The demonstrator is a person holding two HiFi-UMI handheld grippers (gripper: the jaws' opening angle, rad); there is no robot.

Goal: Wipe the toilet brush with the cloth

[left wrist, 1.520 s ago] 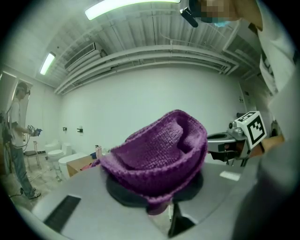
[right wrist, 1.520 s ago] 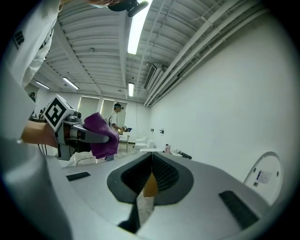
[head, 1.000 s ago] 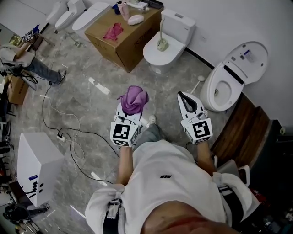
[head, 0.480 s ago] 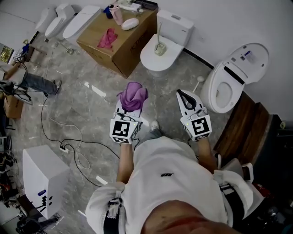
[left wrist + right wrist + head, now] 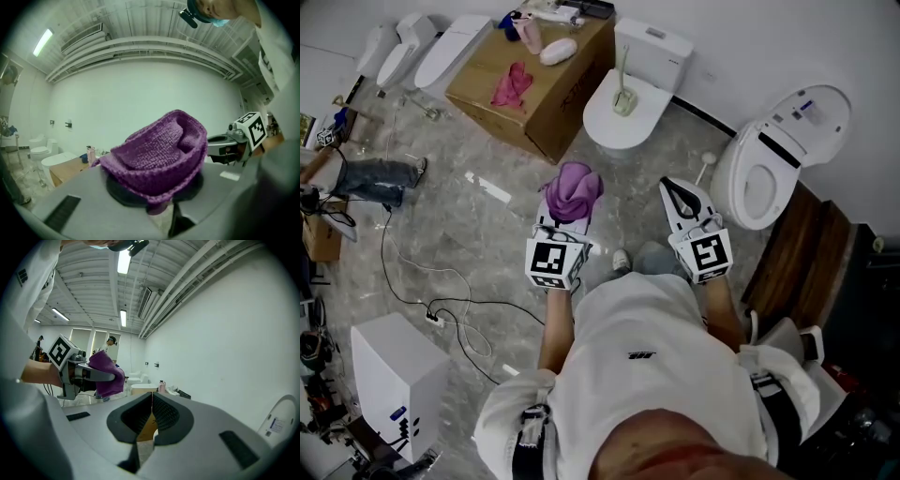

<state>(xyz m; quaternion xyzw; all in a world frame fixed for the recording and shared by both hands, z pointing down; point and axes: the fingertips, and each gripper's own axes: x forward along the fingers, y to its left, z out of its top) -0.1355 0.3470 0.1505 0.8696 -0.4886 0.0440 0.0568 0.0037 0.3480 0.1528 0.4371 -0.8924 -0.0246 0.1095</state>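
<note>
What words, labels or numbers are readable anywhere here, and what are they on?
No text here can be read.
Cardboard box: dark print on its side, too blurred.
Raised toilet lid: blue label, too small.
Shirt: small dark logo, illegible.
Marker cubes: square coded patterns, no letters.

Right claw (image 5: 151,401) empty, jaws together

No legible text, labels or numbers.

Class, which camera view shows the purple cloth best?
The left gripper view: the purple cloth fills the frame, its knit clear, clamped in the left tool. The head view shows it small, from above; the right gripper view, small, from the side.
</note>
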